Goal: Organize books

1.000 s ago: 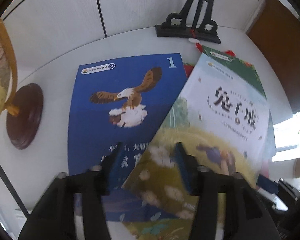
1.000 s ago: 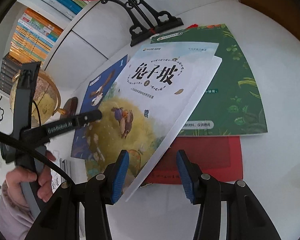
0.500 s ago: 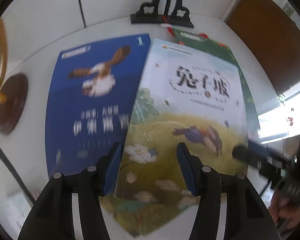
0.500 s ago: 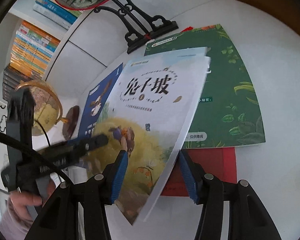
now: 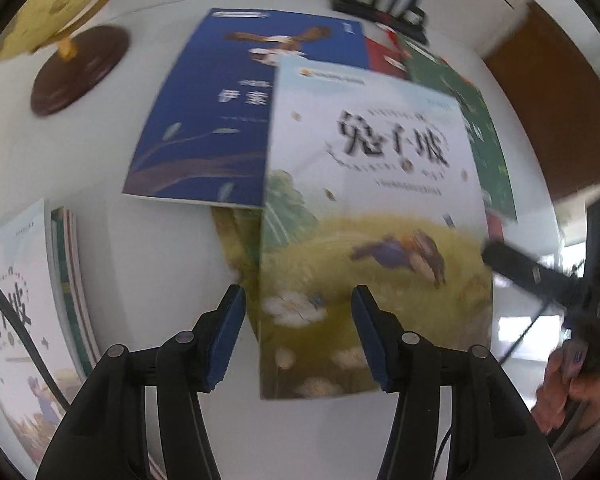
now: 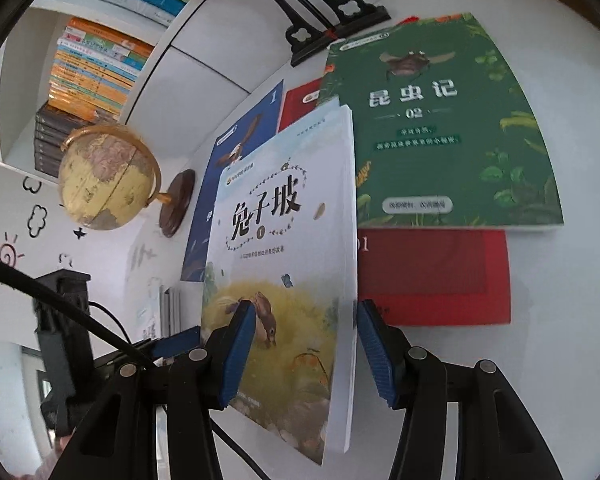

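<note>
A pale book with a rabbit and yellow meadow on its cover (image 6: 284,264) stands tilted up off the white table between the fingers of my right gripper (image 6: 306,352), whose jaws are wide and do not visibly pinch it. It also shows in the left wrist view (image 5: 372,216). My left gripper (image 5: 298,336) is open, its fingers either side of the book's lower corner. A blue eagle book (image 5: 228,108), a green insect book (image 6: 440,128) and a red book (image 6: 432,276) lie flat behind.
A stack of books (image 5: 28,304) lies at the left. A globe on a dark round base (image 6: 104,178) stands at the left rear. A black ornate stand (image 6: 324,20) is at the back. Shelves hold several books (image 6: 96,68).
The rabbit book has been raised from lying across the others to nearly upright. My left gripper has drawn back and left, bringing the stack of books into its view.
</note>
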`<state>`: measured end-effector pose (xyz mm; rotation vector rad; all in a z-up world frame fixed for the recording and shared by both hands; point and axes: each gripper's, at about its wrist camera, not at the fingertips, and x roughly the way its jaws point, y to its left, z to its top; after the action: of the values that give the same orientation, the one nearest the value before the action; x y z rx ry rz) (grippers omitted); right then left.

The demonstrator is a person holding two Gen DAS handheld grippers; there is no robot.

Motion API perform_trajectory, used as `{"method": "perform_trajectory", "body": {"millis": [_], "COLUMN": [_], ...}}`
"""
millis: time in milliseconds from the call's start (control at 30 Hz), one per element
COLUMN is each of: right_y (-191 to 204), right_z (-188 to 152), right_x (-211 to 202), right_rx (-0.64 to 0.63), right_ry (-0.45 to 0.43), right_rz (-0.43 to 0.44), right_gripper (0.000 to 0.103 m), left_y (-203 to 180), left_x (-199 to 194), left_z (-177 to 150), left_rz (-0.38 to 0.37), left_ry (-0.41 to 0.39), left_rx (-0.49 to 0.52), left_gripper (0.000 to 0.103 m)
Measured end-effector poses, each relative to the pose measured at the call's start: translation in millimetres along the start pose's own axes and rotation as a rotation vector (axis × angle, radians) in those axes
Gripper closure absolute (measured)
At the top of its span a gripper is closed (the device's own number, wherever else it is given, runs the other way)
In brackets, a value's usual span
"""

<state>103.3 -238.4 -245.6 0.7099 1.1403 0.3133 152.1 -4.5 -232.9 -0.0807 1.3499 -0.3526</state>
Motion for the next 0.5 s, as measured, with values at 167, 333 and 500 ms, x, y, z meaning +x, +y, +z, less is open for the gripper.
{"method": "perform_trajectory", "body": {"millis": [167,333,500], "right_y": [-8.3,-15.0,-8.0], "right_z": [-11.1,-21.2,-21.4], "right_x": [-2.2,6.6,12.7], "right_rx": [0.037,0.055,0.002], "right_ry": [0.062,0.081,0.052], "right_rz": [-0.013,0.042,0.045], "right_gripper": [0.051,0.052,0.073], "left_y": [0.1,3.2,10.8], "left_x": [4.0,8.4,1.2], "left_z": [5.0,-2.6,-7.9], "left_rz": [-0.009,-0.063,-0.052], "left_ry": [0.008,0.021,0.010], "left_rx": [-0.025,-0.074,-0.090], "left_gripper": [0.051,0.055,0.066]}}
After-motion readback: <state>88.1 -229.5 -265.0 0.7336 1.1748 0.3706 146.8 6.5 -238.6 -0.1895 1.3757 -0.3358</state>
